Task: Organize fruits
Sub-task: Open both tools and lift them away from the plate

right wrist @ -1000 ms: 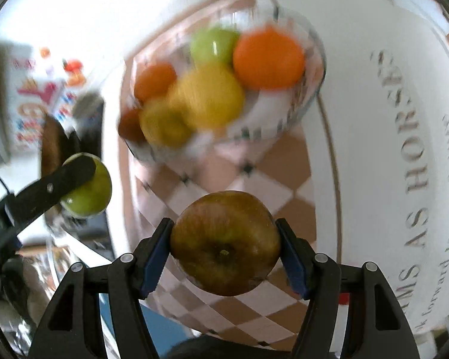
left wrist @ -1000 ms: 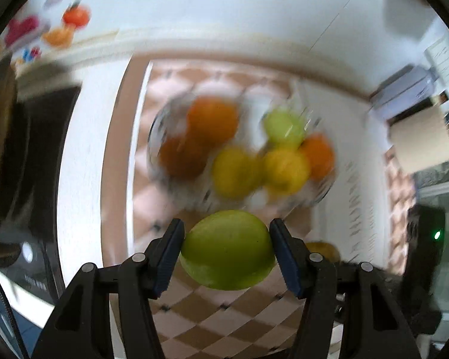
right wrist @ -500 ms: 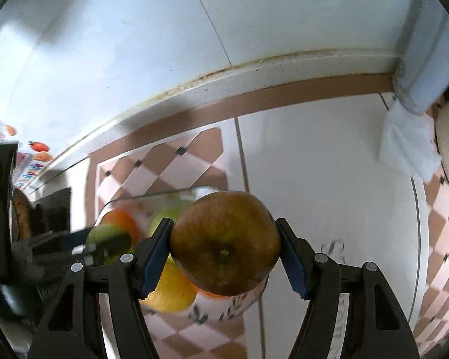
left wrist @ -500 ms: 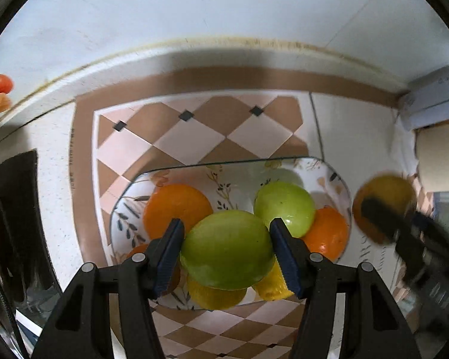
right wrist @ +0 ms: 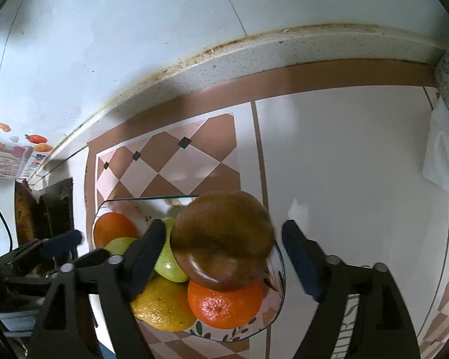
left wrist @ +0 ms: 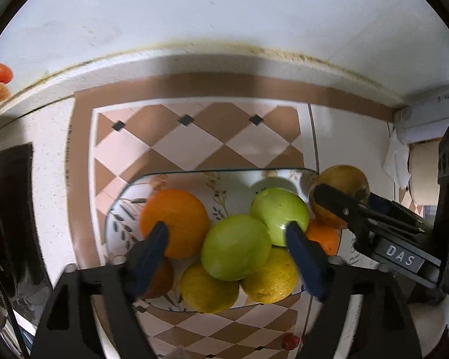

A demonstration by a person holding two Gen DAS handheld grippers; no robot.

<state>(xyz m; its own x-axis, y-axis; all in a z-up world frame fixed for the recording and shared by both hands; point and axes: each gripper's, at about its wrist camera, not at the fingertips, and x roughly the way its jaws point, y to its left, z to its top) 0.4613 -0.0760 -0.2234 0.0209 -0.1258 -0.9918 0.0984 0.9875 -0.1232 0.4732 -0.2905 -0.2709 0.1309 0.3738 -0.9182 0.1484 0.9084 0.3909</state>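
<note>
Spreading across both views: a bench (left wrist: 45,155) under a checked brown-and-cream mat (left wrist: 194,143), white tiled wall (left wrist: 224,15) behind.

Resting on the mat: a shallow rounded-rectangle ceramic bowl with a painted leaf pattern (left wrist: 119,209), piled with fruit.

Hanging straight down over the bowl: the black left gripper with blue pads (left wrist: 227,239), jaws just swung wide apart, pads clear of the round pale-green apple (left wrist: 236,246) between them. Sitting on the heap now, that apple, touching a second green apple (left wrist: 280,214) at upper right and two yellow lemons (left wrist: 208,291) below it.

Tilted over the bowl's right end: the black right gripper with blue pads (right wrist: 221,239), jaws likewise just opened, a gap showing at its right pad. Lying between them, the large brownish-red apple (right wrist: 221,239), blurred, atop a bright orange (right wrist: 224,303) and against a green apple; contact with the left pad cannot be told.

Filling the bowl's left end: a large round orange (left wrist: 175,223).

Lying on the mat near the bottom edge of the left view: a small red object (left wrist: 290,341), too small to identify.
</note>
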